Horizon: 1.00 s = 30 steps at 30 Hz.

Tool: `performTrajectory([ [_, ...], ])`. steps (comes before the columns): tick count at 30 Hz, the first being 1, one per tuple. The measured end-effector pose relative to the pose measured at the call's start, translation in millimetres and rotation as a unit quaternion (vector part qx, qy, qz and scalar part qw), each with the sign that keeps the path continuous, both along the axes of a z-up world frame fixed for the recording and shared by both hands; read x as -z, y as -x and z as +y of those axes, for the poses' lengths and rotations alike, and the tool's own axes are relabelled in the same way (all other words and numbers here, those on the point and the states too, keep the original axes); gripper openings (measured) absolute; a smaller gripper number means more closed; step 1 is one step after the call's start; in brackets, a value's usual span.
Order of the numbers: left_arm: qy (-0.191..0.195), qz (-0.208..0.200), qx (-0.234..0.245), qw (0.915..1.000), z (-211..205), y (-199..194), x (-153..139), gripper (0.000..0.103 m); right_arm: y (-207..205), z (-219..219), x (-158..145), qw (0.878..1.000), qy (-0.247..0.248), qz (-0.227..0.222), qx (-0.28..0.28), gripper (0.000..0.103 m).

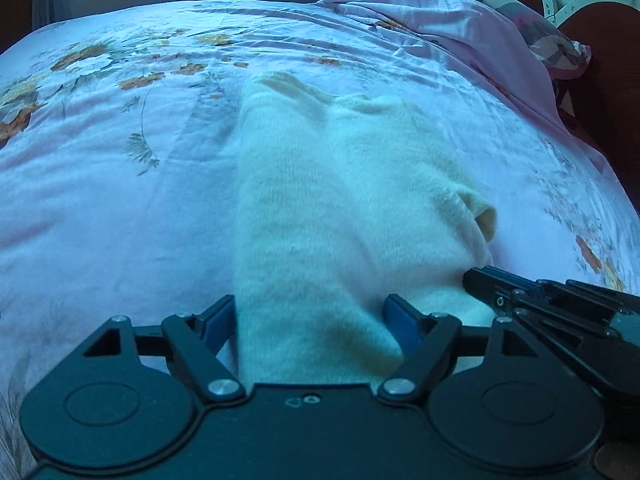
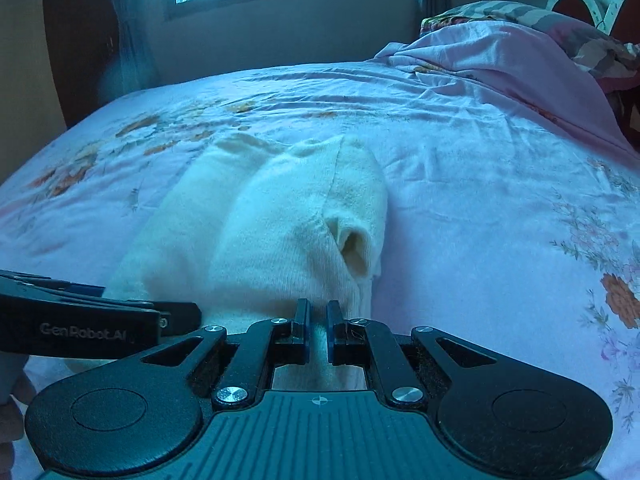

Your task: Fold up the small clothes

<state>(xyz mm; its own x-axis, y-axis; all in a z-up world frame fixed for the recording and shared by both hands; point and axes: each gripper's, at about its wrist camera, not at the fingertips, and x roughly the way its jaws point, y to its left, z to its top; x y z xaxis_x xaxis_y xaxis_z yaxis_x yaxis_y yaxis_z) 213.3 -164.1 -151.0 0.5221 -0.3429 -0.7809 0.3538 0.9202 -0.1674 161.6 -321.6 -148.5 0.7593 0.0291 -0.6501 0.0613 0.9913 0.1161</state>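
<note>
Cream garment (image 1: 320, 208) on bedspread (image 1: 100, 184), left jaws wide around bunched fabric, right jaws pinching hem

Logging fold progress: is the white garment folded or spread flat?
Partly folded: the white garment lies doubled lengthwise on the bed, one sleeve opening on top.

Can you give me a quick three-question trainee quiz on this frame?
1. True or false: the right claw is shut on the cream knit garment.
2. The left claw is: A) shut, B) wide, straddling the garment, C) out of view.
3. What does the garment lie on?

Key
1. True; its blue pads pinch the near edge.
2. B; the frames do not settle whether its pads press the cloth.
3. The pink floral bedsheet, with a pillow beyond.
</note>
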Motion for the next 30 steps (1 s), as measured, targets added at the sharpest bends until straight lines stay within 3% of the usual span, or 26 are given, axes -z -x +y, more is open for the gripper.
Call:
performTrajectory([
  [5, 0.007, 0.001, 0.002, 1.0, 6.5, 22.1, -4.9, 0.077, 30.8, 2.6, -16.8, 1.0, -0.014, -0.025, 0.009, 0.005],
  [9, -0.004, -0.001, 0.011, 0.9999, 5.4, 32.3, 3.4, 0.078, 42.5, 11.4, 7.7, 1.0, 0.018, 0.006, -0.004, 0.005],
  [14, 0.006, 0.007, 0.001, 1.0, 9.2, 35.4, -0.5, 0.078, 55.5, 11.2, -10.7, 1.0, -0.008, -0.021, 0.019, 0.005],
  [17, -0.005, 0.006, 0.004, 1.0, 6.1, 36.6, 2.3, 0.078, 49.0, 9.5, 3.7, 1.0, -0.008, 0.023, 0.018, 0.005],
  [30, -0.004, 0.006, -0.005, 1.0, 8.0, 41.2, -3.9, 0.078, 59.9, 5.3, -14.1, 0.998, -0.056, -0.002, 0.038, 0.005],
])
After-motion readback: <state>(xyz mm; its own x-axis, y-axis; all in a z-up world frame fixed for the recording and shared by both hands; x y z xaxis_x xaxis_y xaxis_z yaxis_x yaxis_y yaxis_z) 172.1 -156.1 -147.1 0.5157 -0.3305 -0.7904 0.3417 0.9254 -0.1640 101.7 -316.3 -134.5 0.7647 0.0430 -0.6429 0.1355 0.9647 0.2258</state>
